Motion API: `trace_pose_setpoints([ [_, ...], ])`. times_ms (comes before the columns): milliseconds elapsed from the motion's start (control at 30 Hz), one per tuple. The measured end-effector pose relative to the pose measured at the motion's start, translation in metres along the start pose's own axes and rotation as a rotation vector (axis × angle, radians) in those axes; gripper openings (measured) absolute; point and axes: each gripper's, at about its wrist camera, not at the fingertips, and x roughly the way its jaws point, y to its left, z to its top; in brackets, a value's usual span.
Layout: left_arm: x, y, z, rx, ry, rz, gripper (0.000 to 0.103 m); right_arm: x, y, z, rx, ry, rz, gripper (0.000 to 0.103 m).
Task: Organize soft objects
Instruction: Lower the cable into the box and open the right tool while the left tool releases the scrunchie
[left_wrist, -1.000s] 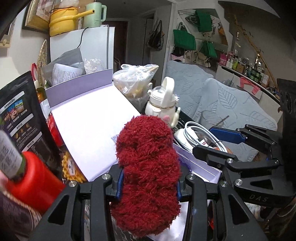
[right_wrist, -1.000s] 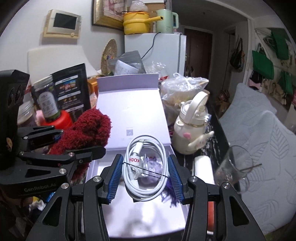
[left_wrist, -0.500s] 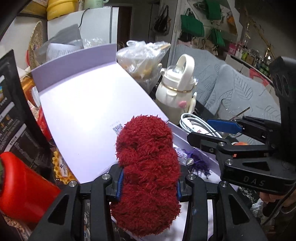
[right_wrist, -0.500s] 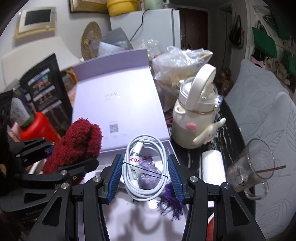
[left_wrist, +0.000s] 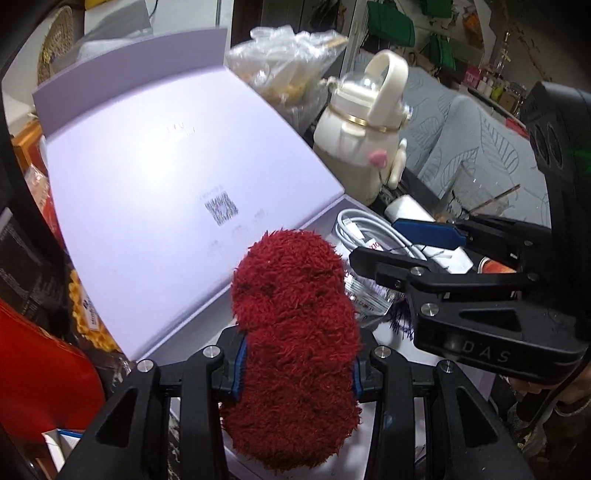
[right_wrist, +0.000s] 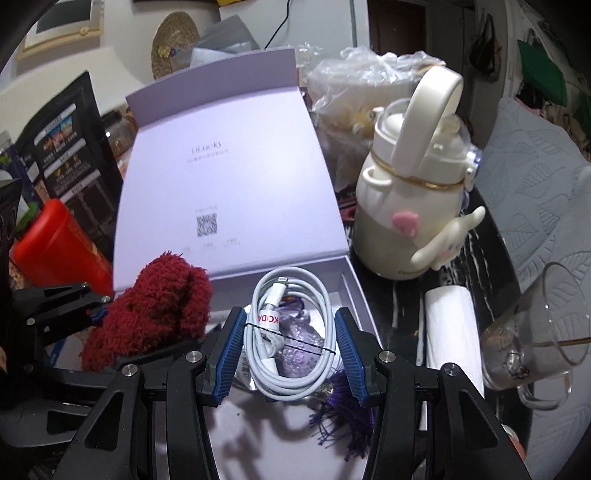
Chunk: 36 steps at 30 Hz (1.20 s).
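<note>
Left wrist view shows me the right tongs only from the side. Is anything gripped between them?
Observer: Yes. The right tongs are closed on a coiled white cable, with its loops pressed between both blue pads.
Operator: Is anything caught with it?
Observer: A purplish packet sits inside the coil's loop, and a purple tassel trails below it, over the open box.
Operator: The print on the lid is blurred for me.
Observer: On the raised lid it reads "ULucky", above a QR code.
</note>
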Motion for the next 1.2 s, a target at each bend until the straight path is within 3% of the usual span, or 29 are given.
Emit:
trace_pose_setpoints([
  [533,0.027,0.010,-0.006,-0.073,0.089,-0.054,0.041,0.033,-0.009,-0.011,0.019,0.076,-0.009,0.049],
  [833,0.029,0.014,-0.002,-0.081,0.064,0.034,0.049,0.032,-0.015,-0.010,0.044,0.094,-0.016,0.051],
  [900,0.029,0.015,-0.001,-0.082,0.072,0.036,0.049,0.031,-0.015,-0.010,0.048,0.094,-0.018,0.058],
  [1033,0.030,0.018,0.000,-0.100,0.085,0.044,0.061,0.025,-0.013,-0.011,0.042,0.093,-0.036,0.060],
  [1200,0.023,0.016,0.002,-0.080,0.061,0.086,0.066,0.012,-0.013,-0.014,0.038,0.078,-0.051,0.060],
])
